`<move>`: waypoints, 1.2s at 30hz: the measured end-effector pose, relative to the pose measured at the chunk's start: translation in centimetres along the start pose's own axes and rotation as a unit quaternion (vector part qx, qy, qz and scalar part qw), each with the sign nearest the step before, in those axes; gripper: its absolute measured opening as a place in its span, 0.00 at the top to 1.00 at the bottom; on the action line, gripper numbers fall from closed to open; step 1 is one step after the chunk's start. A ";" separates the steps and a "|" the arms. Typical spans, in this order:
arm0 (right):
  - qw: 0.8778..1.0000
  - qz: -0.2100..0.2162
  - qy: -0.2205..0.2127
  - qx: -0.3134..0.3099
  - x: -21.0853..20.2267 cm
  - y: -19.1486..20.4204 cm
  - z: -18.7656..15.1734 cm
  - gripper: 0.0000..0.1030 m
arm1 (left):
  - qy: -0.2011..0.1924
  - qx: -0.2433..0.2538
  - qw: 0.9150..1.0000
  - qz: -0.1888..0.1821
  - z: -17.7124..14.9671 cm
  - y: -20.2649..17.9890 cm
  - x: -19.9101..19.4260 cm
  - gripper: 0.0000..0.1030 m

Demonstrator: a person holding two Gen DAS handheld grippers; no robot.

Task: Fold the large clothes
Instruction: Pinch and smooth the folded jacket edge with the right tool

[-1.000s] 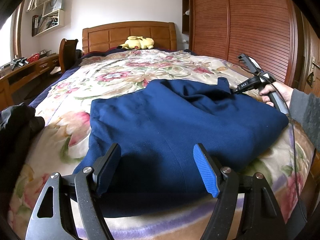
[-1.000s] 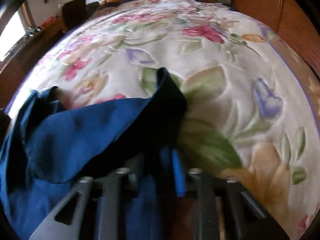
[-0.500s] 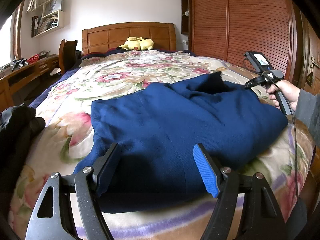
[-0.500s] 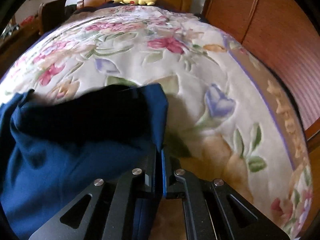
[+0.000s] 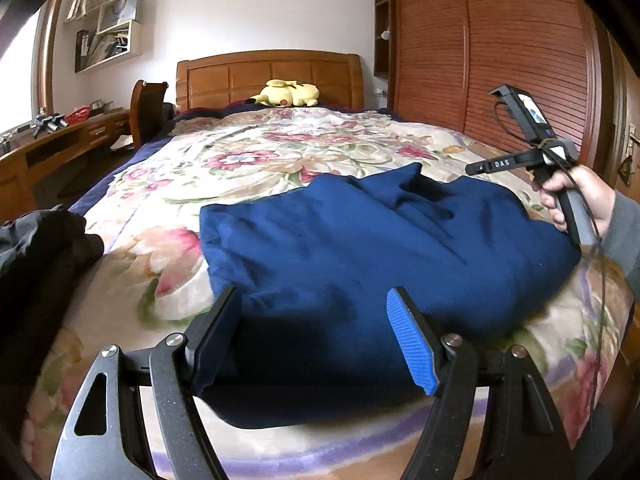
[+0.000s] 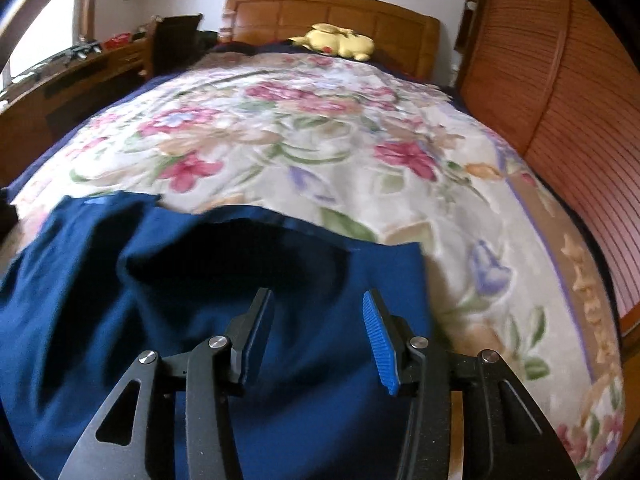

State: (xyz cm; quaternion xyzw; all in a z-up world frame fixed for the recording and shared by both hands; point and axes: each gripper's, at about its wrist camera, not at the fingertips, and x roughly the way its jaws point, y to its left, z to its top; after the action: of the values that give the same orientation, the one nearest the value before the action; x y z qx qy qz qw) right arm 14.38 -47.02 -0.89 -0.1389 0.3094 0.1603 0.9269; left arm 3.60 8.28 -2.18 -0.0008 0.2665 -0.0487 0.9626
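Bedroom with a wooden headboard (image 5: pixel 270 74) and a bed (image 5: pixel 280 148) under a floral blanket. The blue garment (image 5: pixel 360 248) lies part-folded at the bed's near end. The left tool (image 5: pixel 314 340) stands wide apart and empty above the near hem. The right tool (image 6: pixel 318 340) has just been opening; nothing is between its jaws. Risk: the released far fold, loosely bunched, may slump open. The garment's lower layers and sleeves are hidden; the right-wrist view is blurred.
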 end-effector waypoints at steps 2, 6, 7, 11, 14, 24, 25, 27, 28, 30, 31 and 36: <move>1.000 0.022 -0.004 -0.013 -0.7 1.2 -0.2 0.53 | -0.001 -0.006 1.000 0.003 0.0 0.4 -0.2 0.26; 0.997 0.056 -0.001 -0.047 -0.5 4.0 0.4 0.53 | -0.002 -0.013 1.000 0.011 -0.1 0.9 -0.3 0.27; 0.997 0.061 0.003 -0.054 0.2 4.8 0.7 0.53 | -0.001 -0.014 1.000 0.014 -0.2 1.0 -0.3 0.26; 0.994 0.085 0.027 -0.063 3.0 6.9 2.3 0.53 | 0.000 -0.013 1.000 0.021 -0.3 1.3 -0.5 0.26; 0.992 0.088 0.049 -0.070 5.5 7.9 3.7 0.62 | 0.002 -0.011 1.000 0.025 -0.5 1.5 -0.4 0.26; 0.995 0.013 0.087 -0.045 12.4 8.1 5.6 0.60 | 0.007 -0.007 1.000 0.023 -0.5 1.7 -0.2 0.26; 0.996 0.011 0.078 -0.039 11.8 7.9 5.7 0.60 | 0.007 -0.007 1.000 0.023 -0.5 1.7 -0.2 0.26; 0.998 0.006 0.055 -0.027 9.9 7.3 5.7 0.53 | 0.006 -0.007 1.000 0.024 -0.4 1.7 -0.2 0.26; 0.999 0.011 0.044 -0.026 8.7 7.2 5.3 0.52 | 0.006 -0.008 1.000 0.024 -0.5 1.7 -0.2 0.26; 0.999 0.027 0.034 -0.030 6.4 7.6 4.2 0.50 | 0.005 -0.008 1.000 0.024 -0.5 1.7 -0.3 0.26; 0.998 0.033 0.030 -0.035 5.2 8.0 3.6 0.49 | 0.005 -0.007 1.000 0.024 -0.5 1.7 -0.3 0.26; 0.995 0.086 0.000 -0.052 -1.3 9.1 -0.7 0.48 | 0.007 -0.007 1.000 0.026 -0.5 1.6 -0.3 0.26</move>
State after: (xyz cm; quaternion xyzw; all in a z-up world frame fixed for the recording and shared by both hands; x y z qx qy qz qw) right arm 9.57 -39.28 -2.09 -0.1594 0.3114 0.2555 0.9013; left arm 3.26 9.96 -2.52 -0.0006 0.2735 -0.0214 0.9616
